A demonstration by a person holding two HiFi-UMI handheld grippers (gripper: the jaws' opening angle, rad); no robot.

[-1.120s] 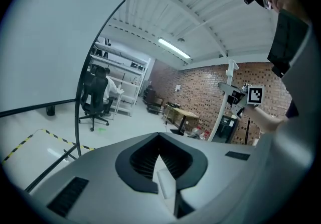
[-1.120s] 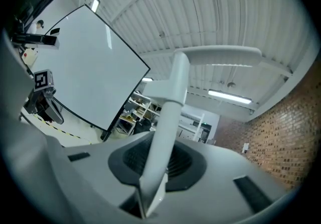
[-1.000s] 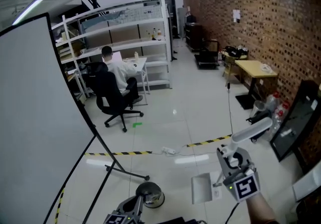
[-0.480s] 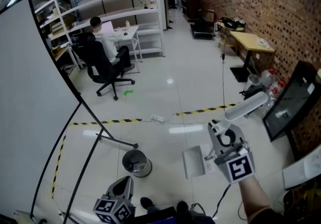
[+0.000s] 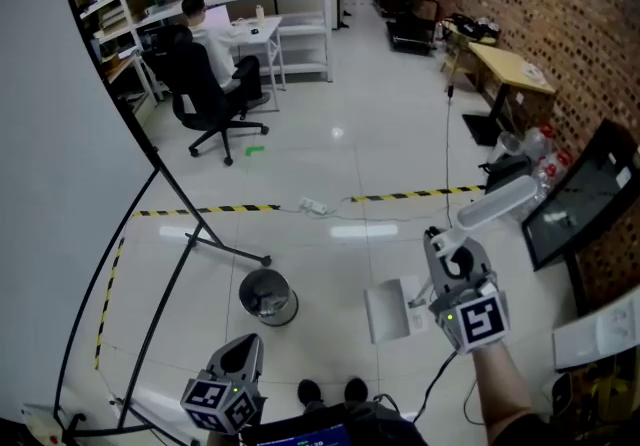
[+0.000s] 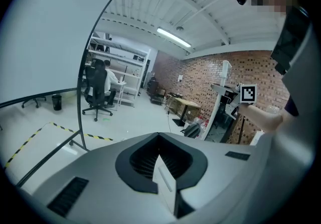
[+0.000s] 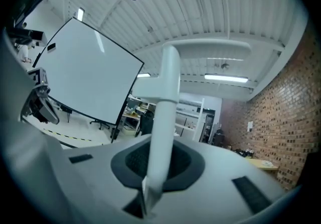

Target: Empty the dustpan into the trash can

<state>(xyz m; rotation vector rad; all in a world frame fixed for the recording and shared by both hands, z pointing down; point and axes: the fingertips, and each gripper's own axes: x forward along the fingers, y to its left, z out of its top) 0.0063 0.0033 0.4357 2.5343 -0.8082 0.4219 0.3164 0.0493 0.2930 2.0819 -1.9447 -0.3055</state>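
The left gripper (image 5: 246, 349) sits lowest in the head view. Its own view (image 6: 163, 170) shows the 2 jaws together with nothing between them, pointing out over the pale floor (image 5: 330, 144).

Further out on the person's right, the right gripper (image 5: 440, 246) has the dustpan (image 5: 386, 312) by its long white handle (image 5: 500, 200). The right gripper view (image 7: 150, 188) shows the jaws, which have just been closing, pressed on that handle (image 7: 165, 117), which rises from between them and fills the middle of the picture. The grey pan hangs below the grip, low by the floor; whether it touches cannot be told.

The trash can (image 5: 267, 296) stands left of the pan, apart from it, between the 2 grippers.

Only the head view shows pan and can together; the right gripper view shows handle alone. The left gripper view catches the right gripper's marker cube (image 6: 247, 92) from the side.

Beyond lie yellow-black tape (image 5: 210, 209), a whiteboard (image 5: 60, 134) on a black stand, and a seated person (image 5: 200, 34).
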